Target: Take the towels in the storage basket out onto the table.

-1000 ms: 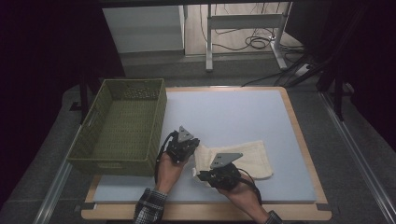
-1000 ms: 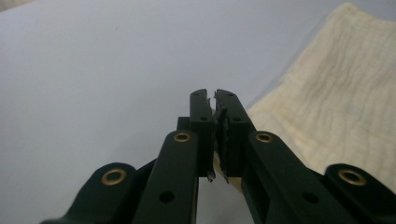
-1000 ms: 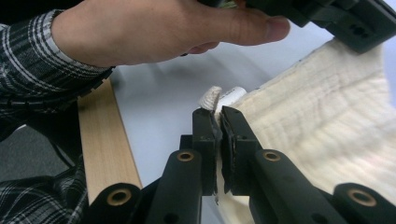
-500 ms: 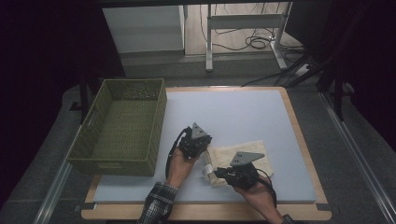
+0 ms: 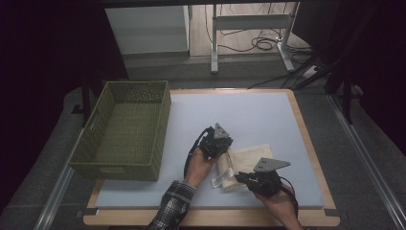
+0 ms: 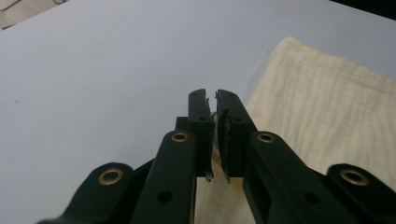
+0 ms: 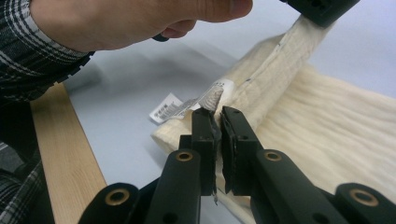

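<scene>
Both pinching cloth (image 5: 246,160) near mat (image 5: 268,120) front edge: left gripper (image 6: 215,100) on rolled edge, right gripper (image 7: 217,114) beside label (image 7: 180,107). Pinched cloth hidden between jaws; label text unreadable.

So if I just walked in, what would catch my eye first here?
Probably the two black grippers, the left gripper and the right gripper, each pinching the left edge of a cream cloth near the front of the pale blue table. Next, the big green basket at the table's left side.
</scene>
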`<control>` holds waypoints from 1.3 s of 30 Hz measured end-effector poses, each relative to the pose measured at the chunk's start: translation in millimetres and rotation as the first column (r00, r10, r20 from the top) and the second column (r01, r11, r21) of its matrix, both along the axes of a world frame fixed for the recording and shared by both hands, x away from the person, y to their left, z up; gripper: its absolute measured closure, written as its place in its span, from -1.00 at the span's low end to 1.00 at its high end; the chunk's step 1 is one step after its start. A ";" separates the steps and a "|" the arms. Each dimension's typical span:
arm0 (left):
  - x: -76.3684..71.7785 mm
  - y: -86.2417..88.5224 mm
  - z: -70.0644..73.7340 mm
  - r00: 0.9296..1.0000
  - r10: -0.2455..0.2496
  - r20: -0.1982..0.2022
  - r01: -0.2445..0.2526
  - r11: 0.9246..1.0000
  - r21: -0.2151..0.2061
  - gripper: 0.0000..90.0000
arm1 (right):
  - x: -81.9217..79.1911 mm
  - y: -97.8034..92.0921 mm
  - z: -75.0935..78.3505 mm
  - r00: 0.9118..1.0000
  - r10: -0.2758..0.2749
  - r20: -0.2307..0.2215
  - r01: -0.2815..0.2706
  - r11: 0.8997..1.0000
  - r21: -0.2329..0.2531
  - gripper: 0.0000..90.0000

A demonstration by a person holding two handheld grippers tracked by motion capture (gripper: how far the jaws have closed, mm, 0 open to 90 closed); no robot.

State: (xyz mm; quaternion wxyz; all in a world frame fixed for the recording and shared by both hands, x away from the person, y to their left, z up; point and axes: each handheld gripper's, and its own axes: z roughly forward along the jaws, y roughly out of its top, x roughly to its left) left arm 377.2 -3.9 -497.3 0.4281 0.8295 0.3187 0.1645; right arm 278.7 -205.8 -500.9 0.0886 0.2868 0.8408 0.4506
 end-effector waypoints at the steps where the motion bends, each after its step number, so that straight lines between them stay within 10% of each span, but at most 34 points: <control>1: 1.1 -2.9 0.1 1.000 -0.003 -0.002 0.003 1.000 0.000 0.89 | 0.0 -3.2 -0.1 1.000 -0.006 0.000 0.006 1.000 0.002 0.87; 39: 30.1 -107.7 3.4 0.988 -0.152 -0.026 0.153 0.987 0.045 0.88 | -3.2 -100.3 -2.9 0.974 -0.225 -0.019 0.225 0.973 0.042 0.87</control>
